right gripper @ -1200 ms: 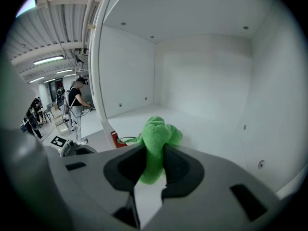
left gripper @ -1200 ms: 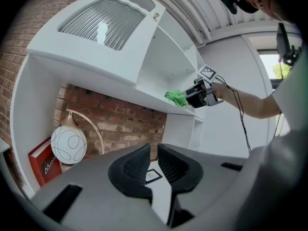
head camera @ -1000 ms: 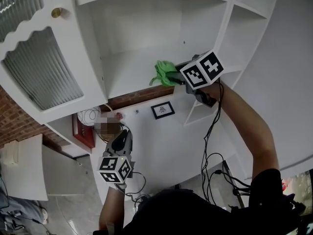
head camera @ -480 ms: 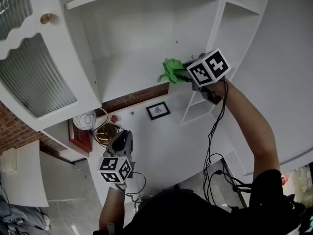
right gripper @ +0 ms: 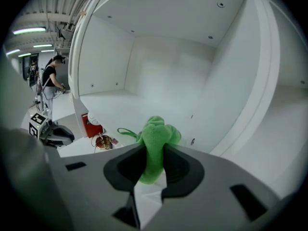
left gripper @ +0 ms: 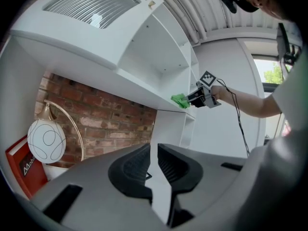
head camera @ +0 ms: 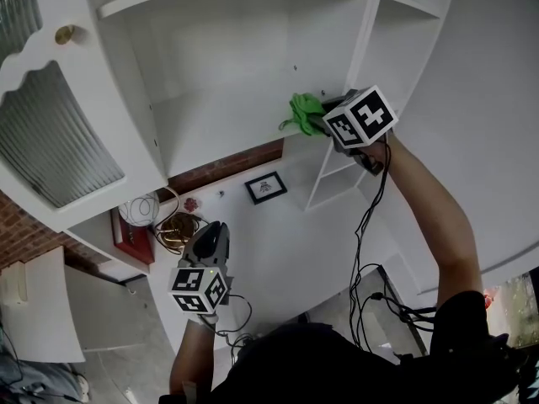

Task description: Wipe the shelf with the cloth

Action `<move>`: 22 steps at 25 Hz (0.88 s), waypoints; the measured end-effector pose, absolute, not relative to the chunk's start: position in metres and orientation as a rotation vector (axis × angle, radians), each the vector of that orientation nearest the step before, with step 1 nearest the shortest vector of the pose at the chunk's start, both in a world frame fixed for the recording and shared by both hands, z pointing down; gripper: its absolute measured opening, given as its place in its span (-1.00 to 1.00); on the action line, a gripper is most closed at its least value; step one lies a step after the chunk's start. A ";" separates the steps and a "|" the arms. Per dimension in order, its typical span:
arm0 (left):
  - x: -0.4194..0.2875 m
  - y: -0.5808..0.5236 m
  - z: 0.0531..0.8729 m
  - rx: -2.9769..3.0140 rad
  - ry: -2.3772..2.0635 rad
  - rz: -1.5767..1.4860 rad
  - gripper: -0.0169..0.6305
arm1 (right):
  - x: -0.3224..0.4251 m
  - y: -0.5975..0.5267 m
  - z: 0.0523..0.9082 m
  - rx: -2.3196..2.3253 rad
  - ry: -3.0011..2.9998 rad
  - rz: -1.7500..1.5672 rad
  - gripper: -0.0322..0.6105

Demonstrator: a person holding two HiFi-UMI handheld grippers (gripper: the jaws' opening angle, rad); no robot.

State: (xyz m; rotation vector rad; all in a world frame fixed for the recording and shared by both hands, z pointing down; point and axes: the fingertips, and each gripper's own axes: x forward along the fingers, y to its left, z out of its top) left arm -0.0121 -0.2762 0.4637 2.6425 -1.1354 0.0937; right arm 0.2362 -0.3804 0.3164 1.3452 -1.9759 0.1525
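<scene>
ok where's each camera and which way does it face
Head view: on the person's head, facing the shelf; both arms, left gripper, right gripper show.
Left gripper view: on the left gripper, low, facing brick wall and shelf; empty jaws show.
Right gripper view: on the right gripper, facing into the shelf; jaws clamp the green cloth.
Shared: each gripper view shows the other gripper.

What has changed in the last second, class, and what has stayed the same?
The right gripper, shut on the crumpled green cloth, slid rightward along the white shelf board toward its upright divider. Nothing was taken up or let go. The left gripper stayed low, shut and empty.
</scene>
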 end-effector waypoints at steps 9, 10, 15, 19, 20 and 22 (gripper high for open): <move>-0.003 -0.274 0.463 2.658 -1.097 0.096 -0.81 | 0.262 -0.376 0.320 1.397 -1.659 -0.154 -0.63; -0.002 -0.273 0.463 2.659 -1.094 0.096 -0.81 | 0.262 -0.375 0.320 1.395 -1.619 -0.196 -0.63; -0.002 -0.270 0.462 2.657 -1.094 0.093 -0.81 | 0.263 -0.375 0.320 1.362 -1.451 -0.384 -0.63; -0.003 -0.266 0.461 2.653 -1.108 0.090 -0.80 | 0.266 -0.375 0.321 1.343 -1.371 -0.481 -0.63; -0.003 -0.265 0.461 2.651 -1.112 0.089 -0.81 | 0.266 -0.375 0.321 1.342 -1.361 -0.497 -0.63; -0.005 -0.263 0.462 2.645 -1.123 0.088 -0.81 | 0.265 -0.375 0.320 1.336 -1.338 -0.531 -0.63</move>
